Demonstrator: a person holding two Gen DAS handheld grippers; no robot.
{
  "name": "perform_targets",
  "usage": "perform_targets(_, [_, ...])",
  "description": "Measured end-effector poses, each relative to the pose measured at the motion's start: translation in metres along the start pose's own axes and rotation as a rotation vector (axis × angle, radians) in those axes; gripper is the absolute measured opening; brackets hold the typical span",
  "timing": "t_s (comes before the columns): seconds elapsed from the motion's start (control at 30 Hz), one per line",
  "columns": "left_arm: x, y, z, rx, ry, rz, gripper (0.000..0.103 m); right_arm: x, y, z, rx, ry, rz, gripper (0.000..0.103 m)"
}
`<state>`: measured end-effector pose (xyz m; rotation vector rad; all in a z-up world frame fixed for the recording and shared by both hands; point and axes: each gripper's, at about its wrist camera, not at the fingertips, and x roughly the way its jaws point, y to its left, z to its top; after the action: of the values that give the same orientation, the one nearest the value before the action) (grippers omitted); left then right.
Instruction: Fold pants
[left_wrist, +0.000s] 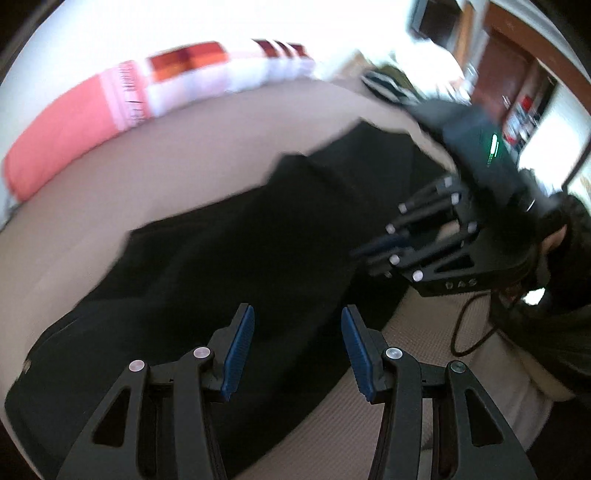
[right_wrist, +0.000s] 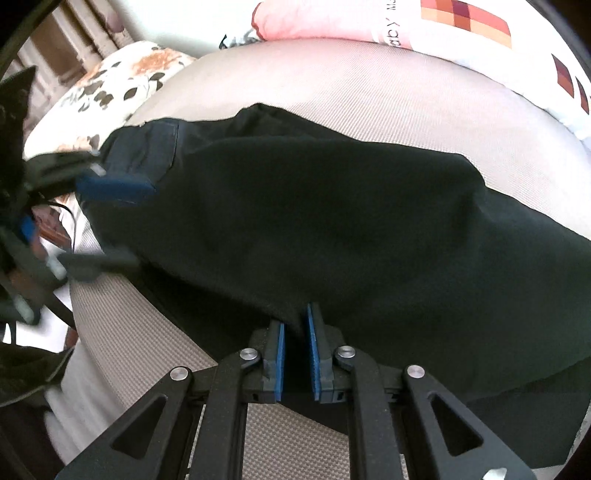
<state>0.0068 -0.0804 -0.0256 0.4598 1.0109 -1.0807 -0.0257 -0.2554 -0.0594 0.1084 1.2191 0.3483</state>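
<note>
Black pants (right_wrist: 332, 221) lie across a beige ribbed bedcover (right_wrist: 369, 85); at one o'clock, a white pillow (right_wrist: 498, 48) bears orange-and-maroon checks, beside a pink cushion (left_wrist: 62, 136).

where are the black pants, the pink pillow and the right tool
black pants (right_wrist: 332, 221), right wrist view, on the middle of the dark cloth.
pink pillow (left_wrist: 59, 136), left wrist view, on its plain pink face.
right tool (right_wrist: 295, 350), right wrist view, between its blue pads, which pinch the pants' edge.

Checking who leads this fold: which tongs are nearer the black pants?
Right. The right tongs are pinched on the edge of the black pants; the left tongs hover open above them, nothing between the pads.
</note>
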Motion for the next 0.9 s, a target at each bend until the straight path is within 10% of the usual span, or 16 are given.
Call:
perform_targets(0.17, [0.033,-0.025,0.007,0.087,0.059,0.034,0.049,-0.001,0.002,0.0,0.012,-0.008,0.013,0.012])
perform_targets(0.3, [0.053,-0.035,0.015,0.099,0.06,0.07,0.007,-0.004,0.005,0.004,0.029,-0.025,0.025,0.013])
perform_targets(0.43, [0.048,-0.029,0.013,0.066,0.039,0.083,0.005,-0.022,-0.009,-0.003,0.071,-0.061,0.013,0.035])
perform_targets(0.6, [0.045,-0.034,0.011,0.066,0.038,0.088,0.005,-0.057,-0.077,-0.029,0.316,-0.156,0.038,0.038])
perform_targets(0.9, [0.035,-0.024,0.017,-0.029,-0.003,0.064,0.005,-0.028,-0.115,-0.088,0.731,-0.118,0.381,0.039])
